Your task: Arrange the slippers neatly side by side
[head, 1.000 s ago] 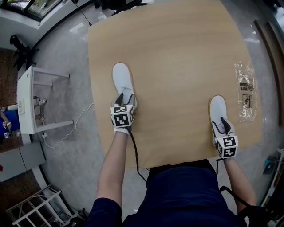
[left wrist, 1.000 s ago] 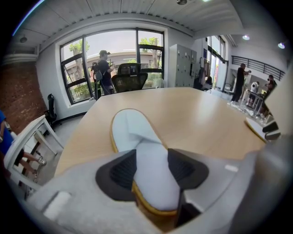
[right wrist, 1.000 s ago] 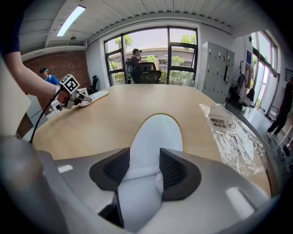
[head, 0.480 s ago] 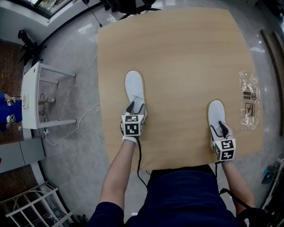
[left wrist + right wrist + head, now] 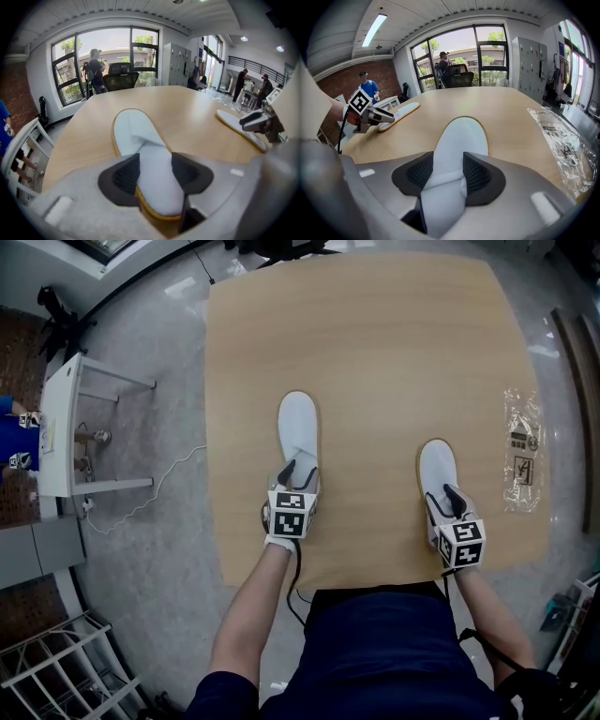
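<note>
Clearly the step in hand is bringing the pair together. The left slipper (image 5: 298, 426) and the right slipper (image 5: 436, 465) both lie flat on the worktop (image 5: 375, 324), toes pointing far, well apart with bare wood between them. The left one sits a little farther out than the right. The left gripper (image 5: 154, 171) has its jaws pinching the near end of the left slipper, and the right gripper (image 5: 446, 172) has its jaws pinching the near end of the right slipper. The next move probably calls for sliding the two toward each other until their sides run parallel and their heels are level, then letting go.
</note>
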Available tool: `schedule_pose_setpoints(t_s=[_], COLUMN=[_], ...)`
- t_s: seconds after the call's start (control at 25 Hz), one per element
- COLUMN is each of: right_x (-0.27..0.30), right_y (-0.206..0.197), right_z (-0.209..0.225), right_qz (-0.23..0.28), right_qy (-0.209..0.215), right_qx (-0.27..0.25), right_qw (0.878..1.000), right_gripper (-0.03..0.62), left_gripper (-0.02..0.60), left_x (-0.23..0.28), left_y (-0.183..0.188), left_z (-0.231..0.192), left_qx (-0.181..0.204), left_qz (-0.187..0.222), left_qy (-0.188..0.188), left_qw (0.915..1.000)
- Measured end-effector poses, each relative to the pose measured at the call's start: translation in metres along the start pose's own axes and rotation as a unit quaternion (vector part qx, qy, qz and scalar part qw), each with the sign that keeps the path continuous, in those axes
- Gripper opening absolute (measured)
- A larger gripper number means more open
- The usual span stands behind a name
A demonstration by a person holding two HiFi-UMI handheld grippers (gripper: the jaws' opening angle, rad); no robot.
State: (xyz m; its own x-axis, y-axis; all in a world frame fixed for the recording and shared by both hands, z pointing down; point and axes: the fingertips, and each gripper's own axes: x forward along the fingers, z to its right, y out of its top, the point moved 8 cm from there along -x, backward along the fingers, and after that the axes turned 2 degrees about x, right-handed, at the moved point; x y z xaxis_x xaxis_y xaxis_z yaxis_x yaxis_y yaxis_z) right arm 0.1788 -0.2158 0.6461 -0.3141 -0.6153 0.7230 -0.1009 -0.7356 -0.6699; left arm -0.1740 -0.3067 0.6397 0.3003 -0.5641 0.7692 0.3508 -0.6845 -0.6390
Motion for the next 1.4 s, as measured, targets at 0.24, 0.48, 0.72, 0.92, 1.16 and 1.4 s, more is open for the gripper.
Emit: schedule_pose_setpoints(t_s=[0.24, 0.48, 0.72, 0.92, 1.16, 1.4], right_x=[0.009, 0.018, 0.023, 0.029, 0.039, 0.045], right_y=[0.008, 0.017, 0.024, 0.026, 0.033, 0.042], right_z=[-0.011, -0.019, -0.027, -0.031, -0.043, -0.052], right_qz=[-0.001, 0.002, 0.003, 0.006, 0.009, 0.008], right_qy=[0.009, 0.020, 0.019, 0.015, 0.025, 0.032], right_qx=[0.001, 0.013, 0.016, 0.028, 0.062, 0.066], right_qw=[1.000, 1.000, 1.000, 0.999, 0.998, 0.997], right_gripper=[0.206, 0.206, 0.206, 0.206, 0.206, 0.206], left_gripper=[0.215, 0.215, 0.215, 0.216, 0.216, 0.216], left_x=[-0.005, -0.009, -0.013, -0.015, -0.017, -0.019], left_y=[-0.010, -0.016, -0.020, -0.022, -0.029, -0.028], left_z=[0.014, 0.034, 0.058, 0.080, 0.097, 0.108], left_qx=[0.000, 0.006, 0.014, 0.007, 0.001, -0.009], left_qz=[-0.002, -0.006, -0.007, -0.013, -0.009, -0.001], left_qy=[-0.004, -0.016, -0.038, -0.053, -0.061, -0.065], left_qw=[1.0000, 0.9998, 0.9992, 0.9985, 0.9981, 0.9978])
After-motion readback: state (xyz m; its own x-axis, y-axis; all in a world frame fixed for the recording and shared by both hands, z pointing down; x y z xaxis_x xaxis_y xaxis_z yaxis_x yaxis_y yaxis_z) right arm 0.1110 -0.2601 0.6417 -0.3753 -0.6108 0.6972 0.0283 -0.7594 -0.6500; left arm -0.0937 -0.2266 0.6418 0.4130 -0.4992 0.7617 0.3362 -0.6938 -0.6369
